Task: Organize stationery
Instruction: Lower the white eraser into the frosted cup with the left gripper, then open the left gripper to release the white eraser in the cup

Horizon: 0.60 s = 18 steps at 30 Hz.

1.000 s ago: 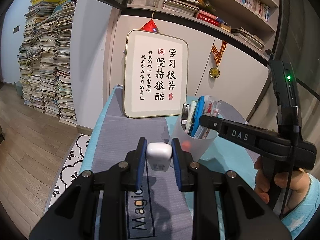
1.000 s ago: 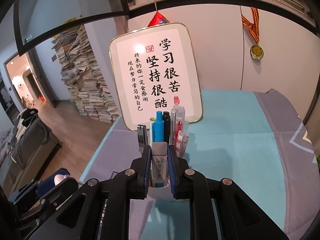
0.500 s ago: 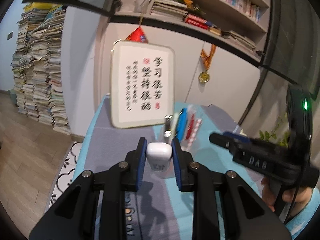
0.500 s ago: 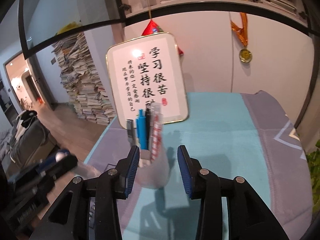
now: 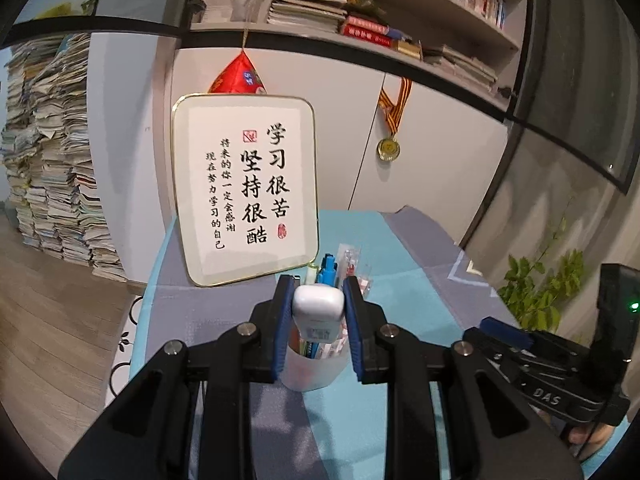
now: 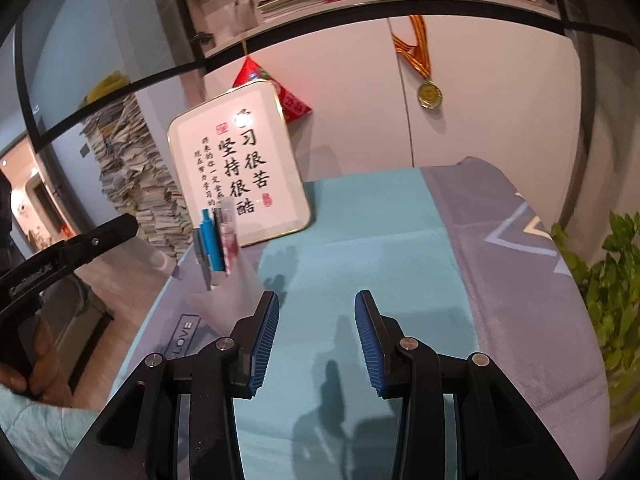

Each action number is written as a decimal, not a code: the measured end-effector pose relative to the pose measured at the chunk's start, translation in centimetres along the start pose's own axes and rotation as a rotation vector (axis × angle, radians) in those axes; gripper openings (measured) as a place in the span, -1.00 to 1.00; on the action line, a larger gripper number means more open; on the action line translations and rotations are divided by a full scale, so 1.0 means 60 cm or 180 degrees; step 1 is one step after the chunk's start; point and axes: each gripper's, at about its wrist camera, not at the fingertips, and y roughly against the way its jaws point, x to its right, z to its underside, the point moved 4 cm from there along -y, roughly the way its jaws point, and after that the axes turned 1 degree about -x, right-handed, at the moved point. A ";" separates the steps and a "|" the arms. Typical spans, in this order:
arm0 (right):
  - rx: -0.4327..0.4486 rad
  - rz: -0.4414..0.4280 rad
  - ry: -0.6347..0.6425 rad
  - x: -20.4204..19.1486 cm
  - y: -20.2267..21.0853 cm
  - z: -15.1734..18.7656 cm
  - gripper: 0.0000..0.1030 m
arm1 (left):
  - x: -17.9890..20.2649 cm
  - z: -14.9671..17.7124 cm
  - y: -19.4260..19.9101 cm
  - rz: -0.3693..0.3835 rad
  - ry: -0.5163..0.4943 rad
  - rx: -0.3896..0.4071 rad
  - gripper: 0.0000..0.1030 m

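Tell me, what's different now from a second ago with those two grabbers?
The right gripper let go of the eraser it had lowered into the pen cup and pulled back to the right; its jaws now stand open and empty. The left gripper swung over so the cup sits right behind its fingers. It still clamps the small white case. The framed sign hasn't moved.

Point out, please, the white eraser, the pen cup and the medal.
white eraser (image 5: 319,301), left wrist view, its rounded top.
pen cup (image 5: 316,372), left wrist view, its translucent front wall.
medal (image 6: 429,95), right wrist view, the gold disc.
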 end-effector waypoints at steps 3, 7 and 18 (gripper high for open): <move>-0.0017 0.0025 -0.0011 0.013 -0.001 0.003 -0.23 | 0.011 0.008 -0.011 -0.0168 -0.0095 -0.0068 -0.55; -0.0026 0.0027 -0.0011 0.024 0.000 0.007 -0.23 | 0.017 0.012 -0.017 -0.0303 -0.0132 -0.0124 -0.55; -0.0045 -0.0048 -0.0119 0.054 0.007 0.017 -0.23 | 0.022 0.009 -0.065 -0.0532 -0.0217 -0.0334 -0.54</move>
